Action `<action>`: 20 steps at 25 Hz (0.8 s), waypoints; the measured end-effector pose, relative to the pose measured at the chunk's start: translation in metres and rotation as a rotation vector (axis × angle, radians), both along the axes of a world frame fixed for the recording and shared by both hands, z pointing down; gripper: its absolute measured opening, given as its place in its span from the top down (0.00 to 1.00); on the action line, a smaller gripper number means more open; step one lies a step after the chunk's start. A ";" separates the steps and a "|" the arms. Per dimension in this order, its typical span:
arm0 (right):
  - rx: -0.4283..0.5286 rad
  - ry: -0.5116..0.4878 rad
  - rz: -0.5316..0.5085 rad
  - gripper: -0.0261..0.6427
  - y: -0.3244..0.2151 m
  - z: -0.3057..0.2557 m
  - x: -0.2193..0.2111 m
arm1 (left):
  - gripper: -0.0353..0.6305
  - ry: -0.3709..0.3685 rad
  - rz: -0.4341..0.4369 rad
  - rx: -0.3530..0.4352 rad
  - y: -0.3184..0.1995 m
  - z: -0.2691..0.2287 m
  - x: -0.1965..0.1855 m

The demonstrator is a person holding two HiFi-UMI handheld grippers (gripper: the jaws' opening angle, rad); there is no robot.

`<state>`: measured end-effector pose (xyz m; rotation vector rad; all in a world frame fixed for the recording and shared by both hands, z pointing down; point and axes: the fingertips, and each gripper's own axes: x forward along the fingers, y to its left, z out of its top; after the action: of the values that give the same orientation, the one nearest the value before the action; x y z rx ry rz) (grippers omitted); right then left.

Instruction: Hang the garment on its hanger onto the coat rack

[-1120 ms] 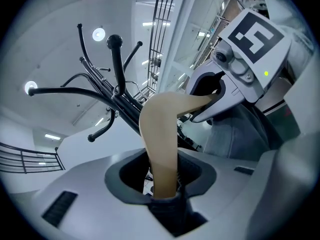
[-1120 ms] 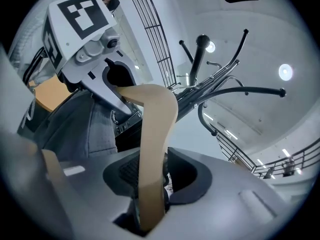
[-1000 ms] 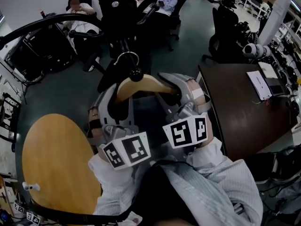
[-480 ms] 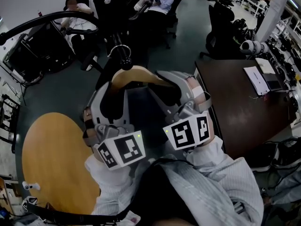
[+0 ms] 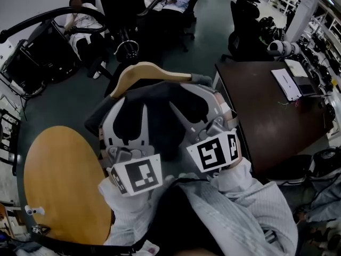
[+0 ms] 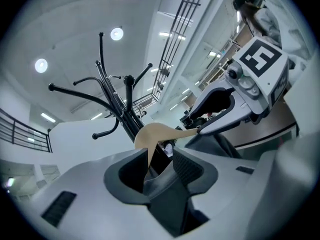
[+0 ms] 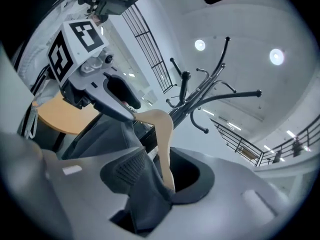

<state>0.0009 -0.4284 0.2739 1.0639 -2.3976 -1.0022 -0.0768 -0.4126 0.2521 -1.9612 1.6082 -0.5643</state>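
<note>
A dark grey garment (image 5: 160,111) hangs on a wooden hanger (image 5: 149,71), whose metal hook (image 5: 128,49) sits by the black coat rack (image 6: 120,109). I cannot tell whether the hook rests on a rack arm. My left gripper (image 5: 130,108) and right gripper (image 5: 194,103) stand under the hanger's two shoulders. In the left gripper view the left gripper (image 6: 155,166) has its jaws apart, with the hanger arm (image 6: 147,144) and cloth loose between them. The right gripper (image 7: 160,171) is likewise open around the other hanger arm (image 7: 165,144) and garment cloth (image 7: 142,194).
A round wooden table (image 5: 58,191) lies at the lower left and a dark desk (image 5: 266,105) with papers at the right. People sit on office chairs (image 5: 80,23) behind the rack. Curved black rack arms (image 5: 53,17) reach out to the left.
Both grippers' jaws have widened around the hanger shoulders. The grippers have dropped back slightly while the hanger and its hook stay by the rack. More of the garment shows above the grippers.
</note>
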 end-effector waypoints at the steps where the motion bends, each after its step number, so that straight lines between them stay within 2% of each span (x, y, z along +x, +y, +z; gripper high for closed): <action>1: -0.008 -0.025 0.005 0.75 0.002 0.000 0.004 | 0.72 0.032 0.013 -0.006 0.002 0.002 0.002; 6: -0.071 -0.115 0.053 0.77 0.005 0.005 0.030 | 0.72 0.220 0.118 -0.036 0.009 0.002 0.023; 10: -0.089 -0.151 0.152 0.91 0.008 0.011 0.050 | 0.72 0.365 0.181 -0.034 0.015 0.000 0.030; 12: -0.085 -0.166 0.182 0.95 0.012 0.012 0.057 | 0.74 0.393 0.204 -0.054 0.016 0.004 0.035; 16: -0.097 -0.174 0.195 0.96 0.018 0.017 0.066 | 0.91 0.440 0.239 -0.083 0.017 0.009 0.055; 20: -0.126 -0.221 0.182 0.96 0.020 0.019 0.067 | 0.94 0.482 0.288 -0.103 0.018 0.011 0.073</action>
<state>0.0676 -0.4080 0.2925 1.3793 -2.4404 -0.6953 -0.0042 -0.3949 0.2634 -2.4879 1.5356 -0.0597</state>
